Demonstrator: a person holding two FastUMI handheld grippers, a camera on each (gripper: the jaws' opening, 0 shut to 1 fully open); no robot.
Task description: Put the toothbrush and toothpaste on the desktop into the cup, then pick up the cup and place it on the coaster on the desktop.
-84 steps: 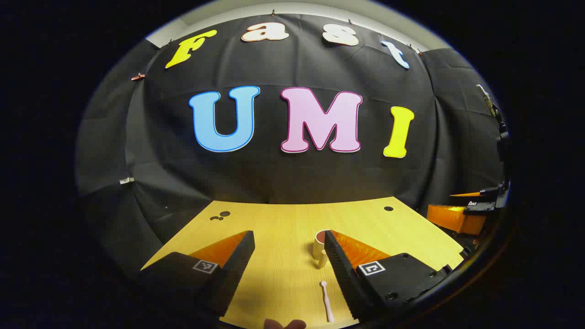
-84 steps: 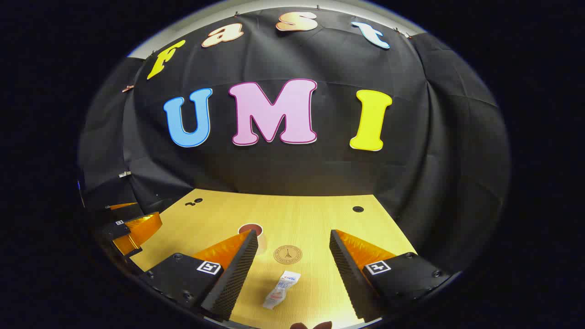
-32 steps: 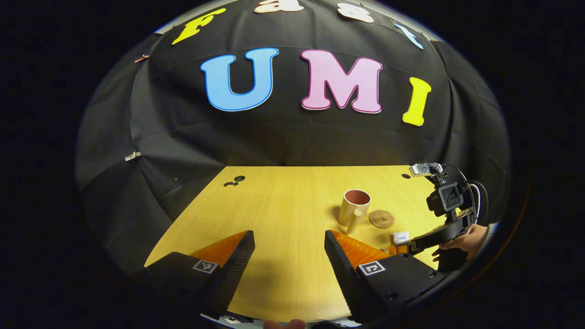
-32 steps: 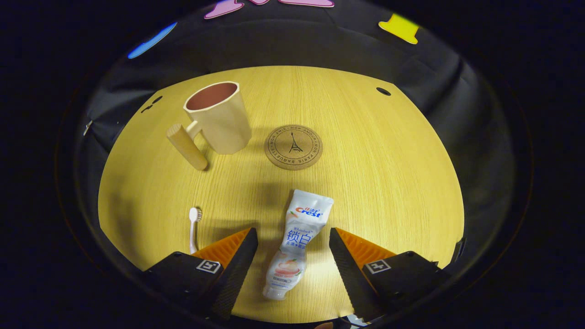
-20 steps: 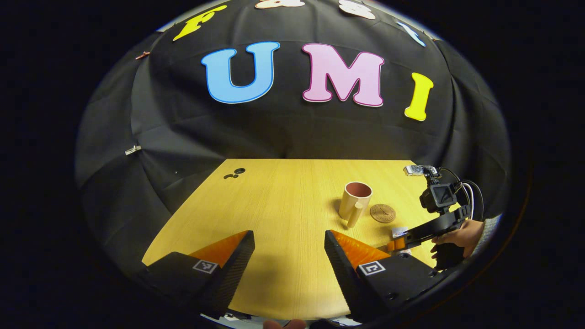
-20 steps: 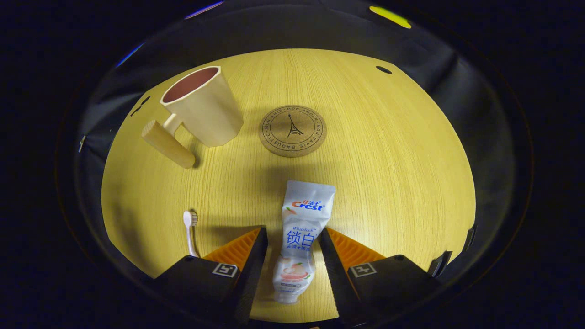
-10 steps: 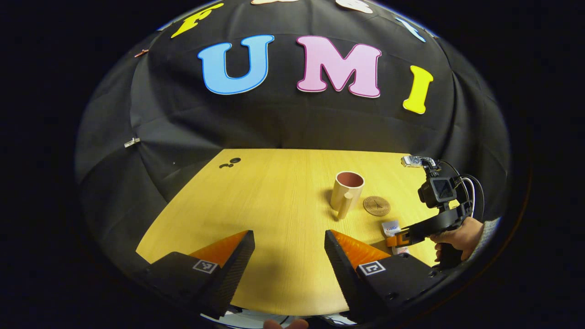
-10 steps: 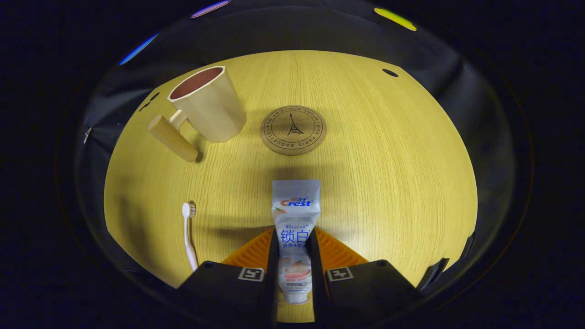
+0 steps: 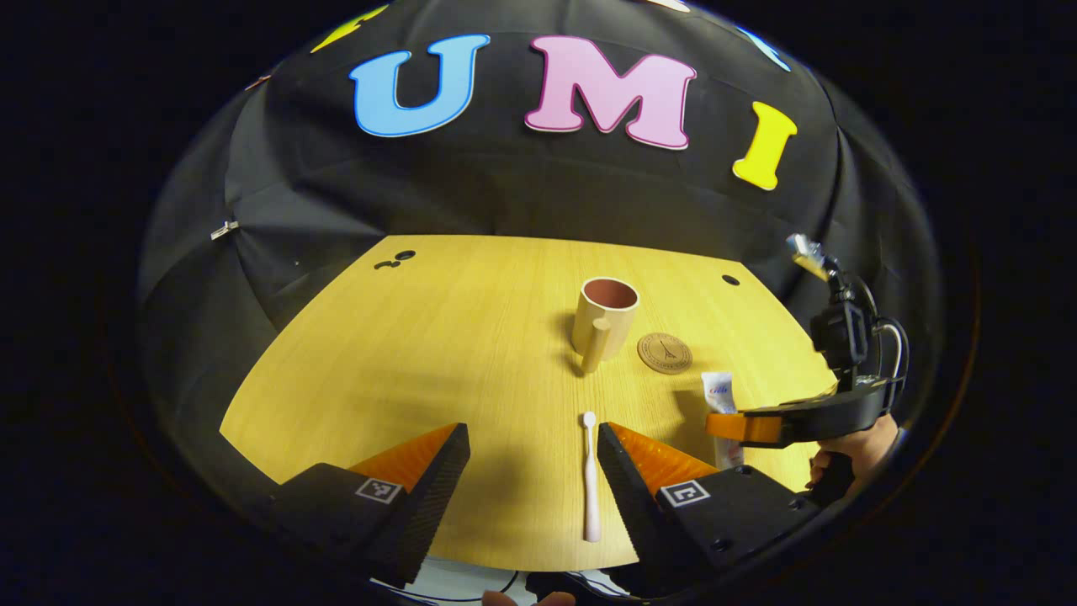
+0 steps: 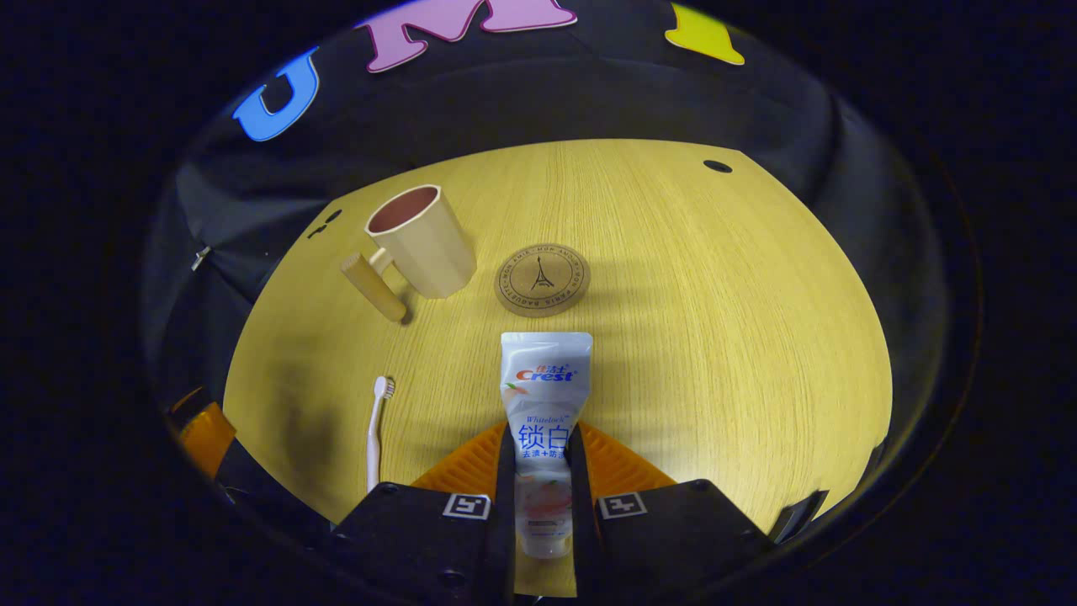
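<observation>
The toothpaste sits pinched between both fingers of the right claw, cap end toward the camera and its flat crimped end pointing toward the coaster. In the left gripper view it stands upright in that claw, apparently off the worktop. The tube is soft, so a hard squeeze could buckle it or let it slide out, and a carry toward the cup may clip the rim and tip the light cup over, since the long handle sticks out on the near side.

The toothbrush lies flat on the worktop, bristles away, just beside the right-hand finger of the left claw, whose fingers stand wide apart, gripping nothing. Closing from here might nudge the thin handle aside or only catch it on one finger.

A hand holds the right claw low and roughly level, right of the coaster; the left claw hovers over the near edge, tilted down.
</observation>
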